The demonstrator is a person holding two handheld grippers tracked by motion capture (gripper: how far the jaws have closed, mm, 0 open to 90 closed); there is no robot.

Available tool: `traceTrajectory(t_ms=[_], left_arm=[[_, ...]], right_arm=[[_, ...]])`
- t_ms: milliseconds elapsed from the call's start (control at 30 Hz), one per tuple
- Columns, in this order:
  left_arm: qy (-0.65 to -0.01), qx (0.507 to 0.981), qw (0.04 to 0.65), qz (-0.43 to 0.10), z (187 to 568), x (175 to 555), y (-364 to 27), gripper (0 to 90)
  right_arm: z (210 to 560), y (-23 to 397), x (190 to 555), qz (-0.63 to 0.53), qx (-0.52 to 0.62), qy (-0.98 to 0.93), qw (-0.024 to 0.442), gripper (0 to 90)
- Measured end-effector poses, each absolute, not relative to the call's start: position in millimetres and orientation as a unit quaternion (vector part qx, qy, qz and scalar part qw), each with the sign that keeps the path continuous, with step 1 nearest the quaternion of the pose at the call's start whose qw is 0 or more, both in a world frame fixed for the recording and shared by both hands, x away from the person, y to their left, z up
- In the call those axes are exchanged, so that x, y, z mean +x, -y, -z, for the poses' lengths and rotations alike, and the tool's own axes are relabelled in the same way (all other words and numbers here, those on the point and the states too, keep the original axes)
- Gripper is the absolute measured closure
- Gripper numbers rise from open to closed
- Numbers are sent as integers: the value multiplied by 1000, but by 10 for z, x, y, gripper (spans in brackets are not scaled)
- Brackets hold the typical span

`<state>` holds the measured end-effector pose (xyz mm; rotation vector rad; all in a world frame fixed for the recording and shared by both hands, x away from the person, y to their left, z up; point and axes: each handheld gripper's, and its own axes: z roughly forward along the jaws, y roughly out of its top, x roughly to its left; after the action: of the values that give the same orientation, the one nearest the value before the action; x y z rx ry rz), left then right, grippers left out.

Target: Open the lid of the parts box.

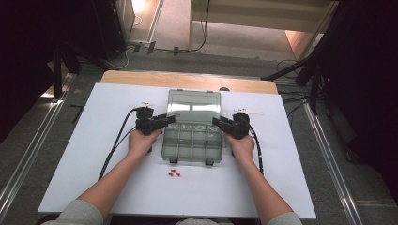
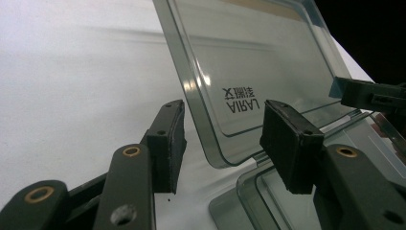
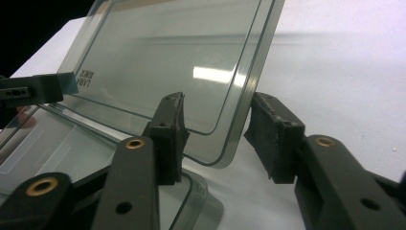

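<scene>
While both hands sit at the box's sides, the scene reads:
Box: clear grey compartment box point(image 1: 192, 140) at the middle of the white table point(image 1: 84, 154), lid point(image 1: 194, 104) raised at the far side.
Left gripper point(image 1: 165, 120): jaws spread around the lid's edge, pads off it.
Right gripper point(image 1: 219, 123): jaws spread likewise at the opposite lid corner, not pressing.
Small red parts point(image 1: 175, 174): on the table, just in front of the box.
</scene>
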<state>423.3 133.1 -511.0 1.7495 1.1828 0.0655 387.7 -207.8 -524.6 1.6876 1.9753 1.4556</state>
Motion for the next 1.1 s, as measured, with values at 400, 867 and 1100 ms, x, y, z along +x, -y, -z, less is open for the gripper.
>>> traceTrajectory(t_ms=[400, 867, 1100], left_arm=[[-492, 719, 491, -24, 5116, 4247, -1347, 468], [-484, 735, 472, -41, 5035, 4234, -1413, 416], [-468, 753, 462, -39, 4928, 4172, -1424, 415]], right_arm=[[5250, 2089, 3882, -487, 566, -660, 76, 547], [5170, 2083, 3852, -476, 540, -685, 111, 438], [5079, 2083, 3809, -473, 527, -695, 123, 401]])
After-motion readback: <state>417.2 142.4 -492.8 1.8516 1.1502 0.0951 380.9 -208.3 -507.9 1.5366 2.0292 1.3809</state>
